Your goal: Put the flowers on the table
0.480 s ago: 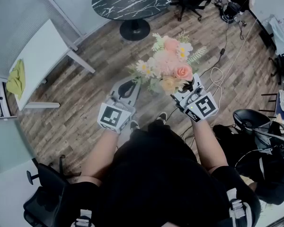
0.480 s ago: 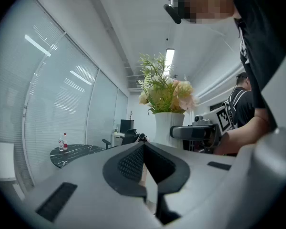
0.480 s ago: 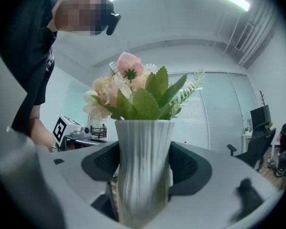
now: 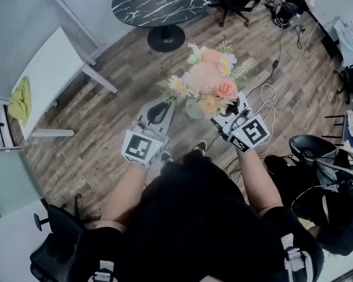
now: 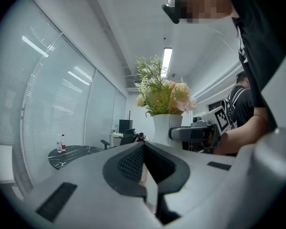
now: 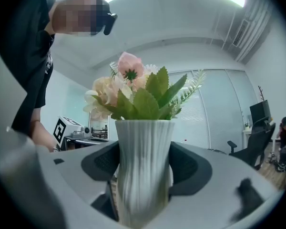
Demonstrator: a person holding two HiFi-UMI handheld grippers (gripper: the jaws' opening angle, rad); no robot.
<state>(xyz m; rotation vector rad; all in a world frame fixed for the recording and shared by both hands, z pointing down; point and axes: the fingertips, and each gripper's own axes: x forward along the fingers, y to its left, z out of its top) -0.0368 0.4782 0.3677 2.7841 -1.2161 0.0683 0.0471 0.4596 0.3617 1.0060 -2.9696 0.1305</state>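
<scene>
A bouquet of pink, peach and white flowers [image 4: 209,81] stands in a white ribbed vase [image 6: 144,166]. My right gripper [image 4: 225,113] is shut on the vase, a pad pressing on each side, and holds it upright above the wooden floor. In the right gripper view the flowers [image 6: 138,94] rise over the vase rim. My left gripper [image 4: 155,113] hangs beside the bouquet on its left, shut with nothing between its pads. The left gripper view shows the vase [image 5: 162,127] and the right gripper [image 5: 195,133] to its right.
A round black marble table [image 4: 159,2] with bottles at its far edge stands ahead. To the left is a white table [image 4: 47,69] with a yellow cloth [image 4: 20,98]. Office chairs [image 4: 315,151], bags and cables [image 4: 270,93] sit at the right.
</scene>
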